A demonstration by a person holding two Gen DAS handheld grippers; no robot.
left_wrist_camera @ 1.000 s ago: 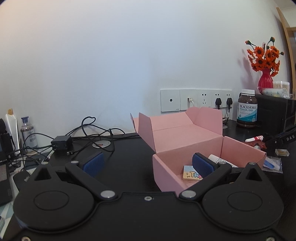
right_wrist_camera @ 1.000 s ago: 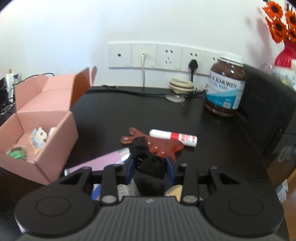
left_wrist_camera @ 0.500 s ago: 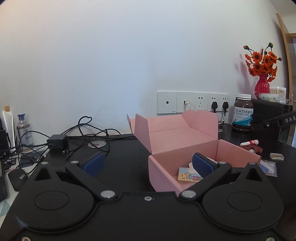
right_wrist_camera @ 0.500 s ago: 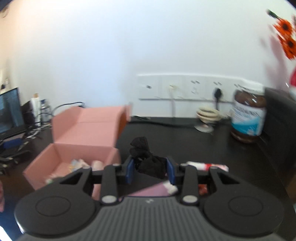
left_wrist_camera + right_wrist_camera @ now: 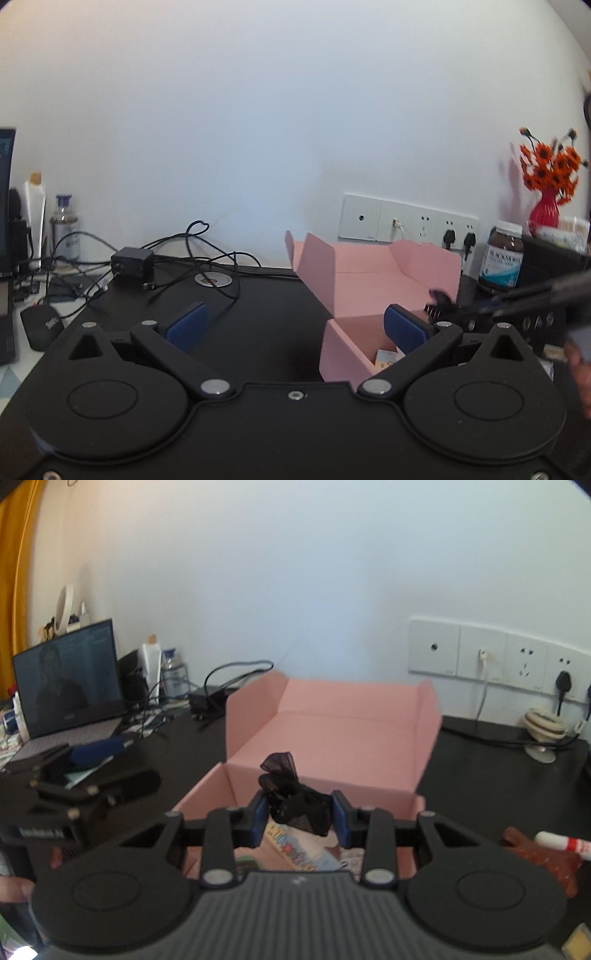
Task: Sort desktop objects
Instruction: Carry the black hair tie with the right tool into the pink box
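The pink cardboard box (image 5: 332, 738) stands open on the black desk (image 5: 498, 775), its lid folded back toward the wall edge. Inside it lie a colourful printed card (image 5: 291, 849) and other small items, mostly hidden behind the right gripper (image 5: 300, 818) and hard to identify. The right gripper's blue pads pinch a black crumpled fabric piece (image 5: 295, 801), which it holds above the near end of the box. In the left wrist view this fabric (image 5: 439, 304) and the right gripper appear blurred at the right edge. The left gripper (image 5: 295, 325) is level over the desk in front of the box, jaws spread wide with nothing between them; its right pad (image 5: 404, 328) overlaps the box wall in view. A red-and-white marker (image 5: 561, 843) lies on a brown flat object (image 5: 546, 860) at the desk's right side, both partly cut off. A brown supplement jar (image 5: 502, 258) stands near the desk's back right corner. A fingertip (image 5: 14, 890) shows at the left border of the right wrist view.
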